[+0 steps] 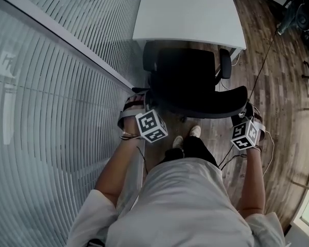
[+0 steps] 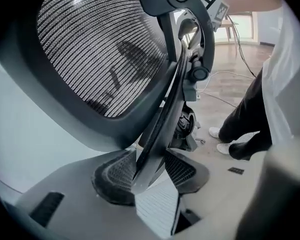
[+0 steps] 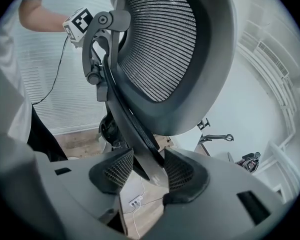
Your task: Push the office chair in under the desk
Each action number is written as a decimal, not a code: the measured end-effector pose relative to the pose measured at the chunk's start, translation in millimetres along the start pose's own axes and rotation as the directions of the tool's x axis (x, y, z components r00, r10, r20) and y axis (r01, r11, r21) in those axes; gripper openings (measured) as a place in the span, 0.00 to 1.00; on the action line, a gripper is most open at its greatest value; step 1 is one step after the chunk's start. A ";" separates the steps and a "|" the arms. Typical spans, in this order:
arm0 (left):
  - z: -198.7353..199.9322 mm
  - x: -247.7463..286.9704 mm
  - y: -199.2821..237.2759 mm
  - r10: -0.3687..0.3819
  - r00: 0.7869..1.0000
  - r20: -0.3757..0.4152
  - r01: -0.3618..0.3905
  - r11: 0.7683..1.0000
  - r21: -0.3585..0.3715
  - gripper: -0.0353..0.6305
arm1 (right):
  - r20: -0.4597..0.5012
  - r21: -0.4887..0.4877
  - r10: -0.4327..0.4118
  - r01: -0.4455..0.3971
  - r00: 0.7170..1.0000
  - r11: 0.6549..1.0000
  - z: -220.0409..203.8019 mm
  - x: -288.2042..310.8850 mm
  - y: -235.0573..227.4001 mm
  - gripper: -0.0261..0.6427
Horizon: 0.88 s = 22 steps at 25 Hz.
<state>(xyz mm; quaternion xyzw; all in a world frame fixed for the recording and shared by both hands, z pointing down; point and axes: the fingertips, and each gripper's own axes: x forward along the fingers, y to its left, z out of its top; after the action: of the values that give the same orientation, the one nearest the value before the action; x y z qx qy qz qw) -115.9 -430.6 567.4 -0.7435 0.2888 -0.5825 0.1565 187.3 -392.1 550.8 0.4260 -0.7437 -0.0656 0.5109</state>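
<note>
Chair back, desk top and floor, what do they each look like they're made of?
Chair back: fine woven mesh with light showing through the weave, set in a dark matte surround, likely plastic.
Desk top: smooth white board, even and grainless, probably laminate.
Floor: brown planks with grain and seams, either wood or wood-look laminate; can't tell which.

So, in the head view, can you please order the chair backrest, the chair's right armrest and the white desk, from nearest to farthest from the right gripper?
1. The chair backrest: nearest, its rim is held between the fingers of the right gripper.
2. The armrest: farther ahead, on the chair's right side.
3. The white desk: farthest, beyond the chair, at the top of the view.
</note>
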 end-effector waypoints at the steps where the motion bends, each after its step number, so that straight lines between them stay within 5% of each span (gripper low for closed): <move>1: 0.0 2.0 1.5 0.002 1.000 0.004 -0.002 1.000 0.001 0.34 | -0.001 0.000 -0.001 0.001 1.000 1.000 0.8 2.8 -1.7 0.35; 22: 15.2 63.1 55.3 0.001 1.000 0.006 -0.001 1.000 -0.015 0.34 | 0.014 0.006 -0.007 0.007 1.000 1.000 14.8 63.4 -53.4 0.35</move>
<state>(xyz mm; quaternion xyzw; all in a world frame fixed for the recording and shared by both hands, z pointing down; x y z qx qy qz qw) -105.3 -514.2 580.7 -0.7462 0.2930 -0.5781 0.1521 198.1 -475.1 560.1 0.4296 -0.7461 -0.0684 0.5041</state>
